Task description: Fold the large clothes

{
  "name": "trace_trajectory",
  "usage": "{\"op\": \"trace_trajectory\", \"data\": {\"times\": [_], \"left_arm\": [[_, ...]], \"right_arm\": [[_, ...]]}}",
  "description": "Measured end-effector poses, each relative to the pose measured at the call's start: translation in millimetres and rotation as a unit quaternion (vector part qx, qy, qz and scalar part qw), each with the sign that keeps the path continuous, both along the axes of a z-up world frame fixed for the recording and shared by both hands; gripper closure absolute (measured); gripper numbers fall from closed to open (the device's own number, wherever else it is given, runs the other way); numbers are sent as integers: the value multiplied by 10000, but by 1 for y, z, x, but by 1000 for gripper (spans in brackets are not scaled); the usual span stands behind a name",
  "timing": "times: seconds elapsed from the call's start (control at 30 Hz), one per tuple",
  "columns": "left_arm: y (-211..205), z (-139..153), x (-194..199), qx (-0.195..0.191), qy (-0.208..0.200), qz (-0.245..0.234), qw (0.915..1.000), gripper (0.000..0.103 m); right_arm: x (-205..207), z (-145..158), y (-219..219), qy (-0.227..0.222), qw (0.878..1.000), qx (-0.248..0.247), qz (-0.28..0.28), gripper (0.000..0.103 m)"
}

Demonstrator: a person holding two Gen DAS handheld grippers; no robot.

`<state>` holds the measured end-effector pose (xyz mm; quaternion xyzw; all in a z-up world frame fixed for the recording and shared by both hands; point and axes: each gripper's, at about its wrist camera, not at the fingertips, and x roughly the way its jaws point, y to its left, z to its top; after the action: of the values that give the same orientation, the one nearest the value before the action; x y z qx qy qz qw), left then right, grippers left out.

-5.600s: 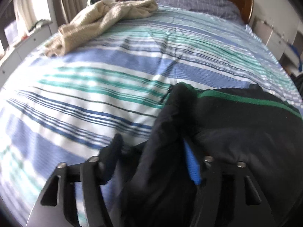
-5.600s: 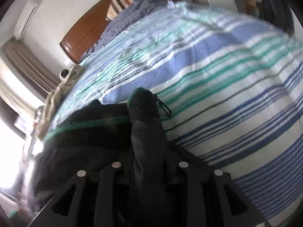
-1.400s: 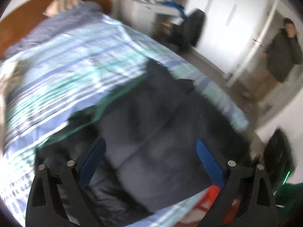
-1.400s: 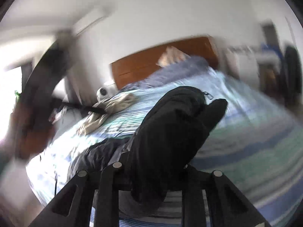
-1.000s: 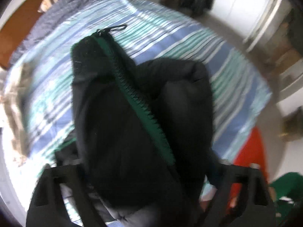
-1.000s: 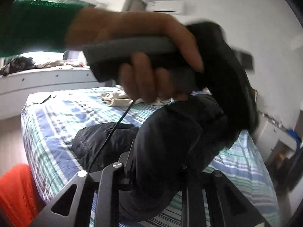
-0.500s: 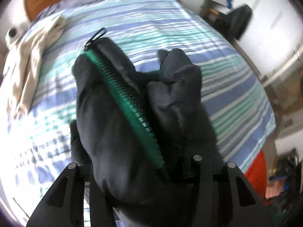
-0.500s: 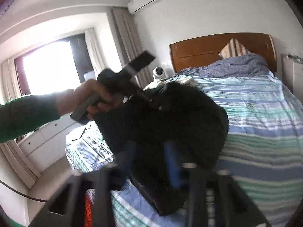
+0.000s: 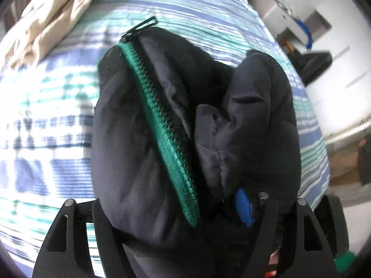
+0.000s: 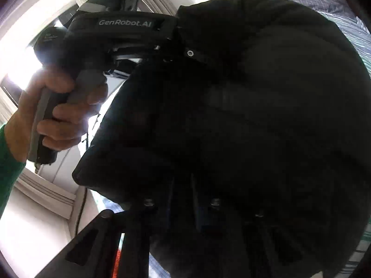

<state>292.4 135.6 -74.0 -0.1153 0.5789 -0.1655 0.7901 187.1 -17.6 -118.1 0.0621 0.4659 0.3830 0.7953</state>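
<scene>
Black padded jacket (image 9: 143, 157), bunched thick, fills the space between the 2 fingers of the left gripper (image 9: 176, 210), whose jaws have just been opening yet still press on it; its green zipper (image 9: 162, 125) runs away from the jaws. Beyond lies the blue, teal and white striped bedspread (image 9: 58, 125) with a beige garment (image 9: 60, 7) farther off. The right gripper (image 10: 180, 199) is clamped shut on jacket fabric. "GenRobot.AI" is printed on the left gripper's body, gripped by the left hand (image 10: 60, 118).
</scene>
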Motion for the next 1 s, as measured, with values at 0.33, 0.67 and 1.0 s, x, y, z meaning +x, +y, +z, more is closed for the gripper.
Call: {"op": "trace_trajectory", "data": {"times": [0.33, 0.67, 1.0], "left_arm": [[44, -54, -12, -1438, -75, 737, 9868, 29], [68, -79, -20, -1679, -147, 871, 9818, 30], [71, -94, -6, -1523, 36, 1007, 9832, 34]], "right_arm": [[22, 82, -46, -476, 9981, 182, -334, 86], [155, 4, 58, 431, 9943, -902, -367, 92], [184, -29, 65, 756, 9863, -1373, -517, 96]]}}
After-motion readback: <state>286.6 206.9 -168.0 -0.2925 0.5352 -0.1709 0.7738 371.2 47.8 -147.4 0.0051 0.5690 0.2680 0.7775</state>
